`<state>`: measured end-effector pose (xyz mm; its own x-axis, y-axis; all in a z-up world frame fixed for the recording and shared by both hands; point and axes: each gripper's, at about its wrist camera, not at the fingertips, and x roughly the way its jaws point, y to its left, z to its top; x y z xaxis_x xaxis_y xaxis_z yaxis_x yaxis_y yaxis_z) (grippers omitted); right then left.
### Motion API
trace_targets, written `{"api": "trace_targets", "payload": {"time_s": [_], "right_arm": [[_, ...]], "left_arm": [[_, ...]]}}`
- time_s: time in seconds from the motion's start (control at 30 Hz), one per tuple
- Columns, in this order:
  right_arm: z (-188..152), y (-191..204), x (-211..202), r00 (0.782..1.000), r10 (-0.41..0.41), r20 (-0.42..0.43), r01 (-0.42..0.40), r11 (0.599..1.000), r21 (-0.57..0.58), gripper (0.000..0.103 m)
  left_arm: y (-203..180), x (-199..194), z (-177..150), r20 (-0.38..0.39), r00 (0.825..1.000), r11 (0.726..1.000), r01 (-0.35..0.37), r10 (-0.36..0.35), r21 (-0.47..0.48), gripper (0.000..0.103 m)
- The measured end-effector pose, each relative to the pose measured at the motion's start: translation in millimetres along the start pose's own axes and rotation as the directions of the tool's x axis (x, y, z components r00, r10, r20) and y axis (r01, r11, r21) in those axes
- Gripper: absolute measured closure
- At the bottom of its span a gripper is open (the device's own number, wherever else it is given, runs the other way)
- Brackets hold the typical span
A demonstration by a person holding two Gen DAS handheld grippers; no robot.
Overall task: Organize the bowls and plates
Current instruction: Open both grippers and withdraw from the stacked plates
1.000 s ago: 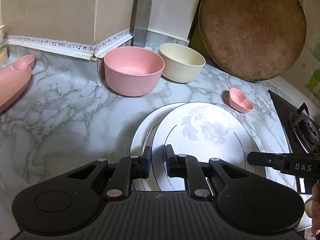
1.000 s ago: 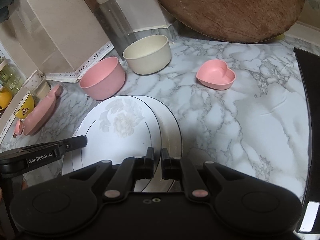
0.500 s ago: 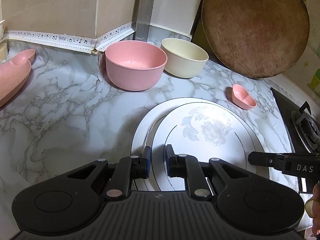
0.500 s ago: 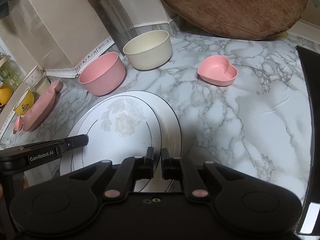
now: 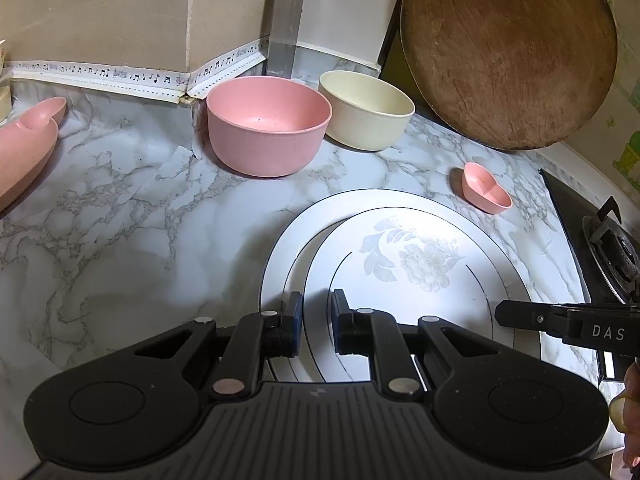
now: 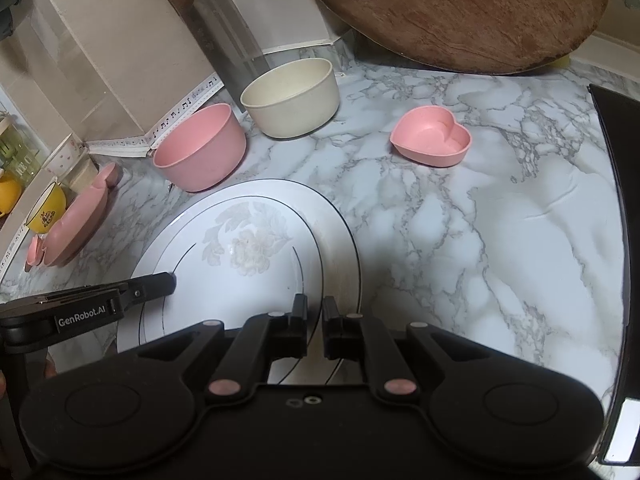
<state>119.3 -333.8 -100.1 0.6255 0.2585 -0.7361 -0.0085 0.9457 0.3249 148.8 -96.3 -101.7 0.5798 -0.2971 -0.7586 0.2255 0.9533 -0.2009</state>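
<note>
A white plate with a grey flower print (image 5: 420,264) (image 6: 240,248) lies over a larger white plate with a thin dark ring (image 5: 288,248) (image 6: 344,240) on the marble counter. My left gripper (image 5: 318,314) is shut on the floral plate's near left rim. My right gripper (image 6: 315,312) is shut on its near right rim. Each gripper's finger shows from the side in the other's view. Behind the plates stand a pink bowl (image 5: 268,128) (image 6: 200,148) and a cream bowl (image 5: 368,112) (image 6: 292,100), side by side. A small pink heart dish (image 5: 486,190) (image 6: 430,142) sits to the right.
A round wooden board (image 5: 508,48) leans on the back wall. A black gas stove (image 5: 600,248) borders the counter on the right. A pink shaped dish (image 5: 24,148) (image 6: 76,228) and a yellow cup (image 6: 44,208) sit at the far left. A person's fingers show at the left wrist view's right edge.
Both grippers keep their grip on the floral plate. More of the larger plate's far rim now shows beyond the floral plate, and the bowls sit slightly higher in both views.
</note>
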Motion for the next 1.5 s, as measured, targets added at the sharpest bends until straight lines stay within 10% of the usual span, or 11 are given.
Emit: {"api": "trace_targets", "payload": {"time_s": [0.8, 1.23, 1.5], "right_arm": [[2.0, 14.7, -7.8, 0.999, -0.032, 0.042, 0.038, 0.99, -0.137, 0.095], [15.3, 38.1, -30.5, 0.992, 0.032, 0.124, 0.003, 0.962, -0.272, 0.056], [20.2, 61.8, -39.6, 0.987, 0.098, 0.13, -0.048, 0.938, -0.344, 0.035]], "left_arm": [[-0.3, -6.0, 1.9, 0.019, 0.999, 0.999, -0.029, 0.029, 0.015, 0.09], [-11.4, -42.7, 2.8, 0.113, 0.988, 0.994, -0.105, 0.102, 0.019, 0.089], [-5.5, -69.4, 0.3, 0.175, 0.971, 0.986, -0.164, 0.165, -0.018, 0.05]]}}
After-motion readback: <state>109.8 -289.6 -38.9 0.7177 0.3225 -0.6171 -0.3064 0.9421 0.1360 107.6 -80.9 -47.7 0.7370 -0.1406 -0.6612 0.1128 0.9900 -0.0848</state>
